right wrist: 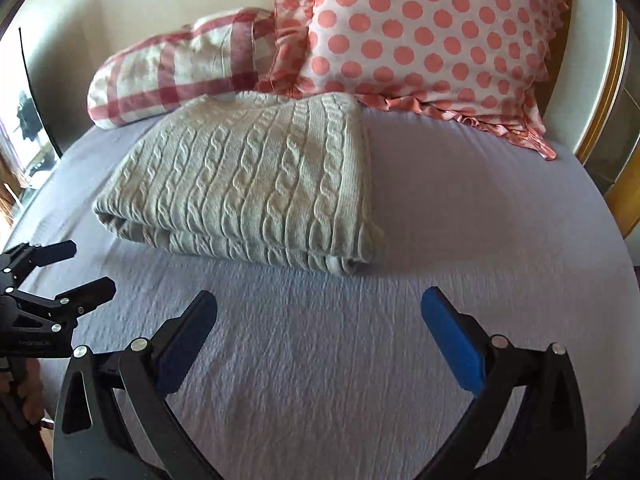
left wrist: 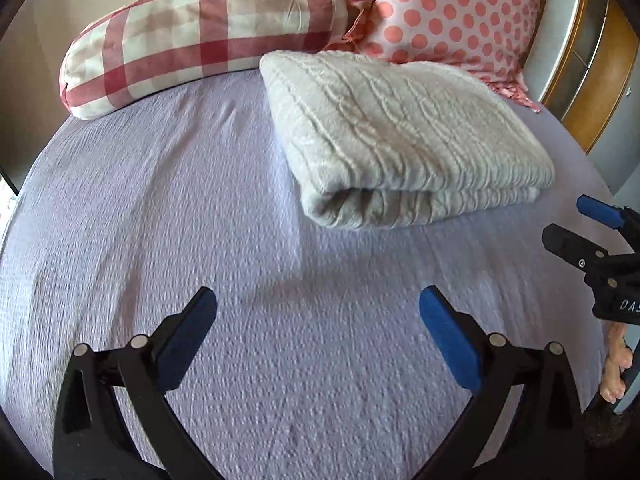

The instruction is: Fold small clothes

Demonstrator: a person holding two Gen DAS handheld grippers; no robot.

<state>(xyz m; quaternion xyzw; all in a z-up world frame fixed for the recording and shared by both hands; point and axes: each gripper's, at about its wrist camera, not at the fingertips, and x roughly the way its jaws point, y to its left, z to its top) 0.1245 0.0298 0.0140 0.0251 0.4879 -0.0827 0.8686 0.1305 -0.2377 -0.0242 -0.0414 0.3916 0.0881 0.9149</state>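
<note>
A folded cream cable-knit sweater (left wrist: 400, 136) lies on the lilac bed sheet (left wrist: 200, 208), near the pillows; it also shows in the right wrist view (right wrist: 248, 184). My left gripper (left wrist: 318, 300) is open and empty, held above bare sheet in front of the sweater. My right gripper (right wrist: 319, 300) is open and empty too, in front of the sweater's near edge. The right gripper shows at the right edge of the left wrist view (left wrist: 568, 220), and the left gripper at the left edge of the right wrist view (right wrist: 94, 268).
A red-and-white checked pillow (left wrist: 200, 36) and a pink polka-dot pillow (left wrist: 448, 12) lean at the head of the bed. A wooden frame (left wrist: 596, 80) stands to the right. The sheet (right wrist: 480, 208) stretches right of the sweater.
</note>
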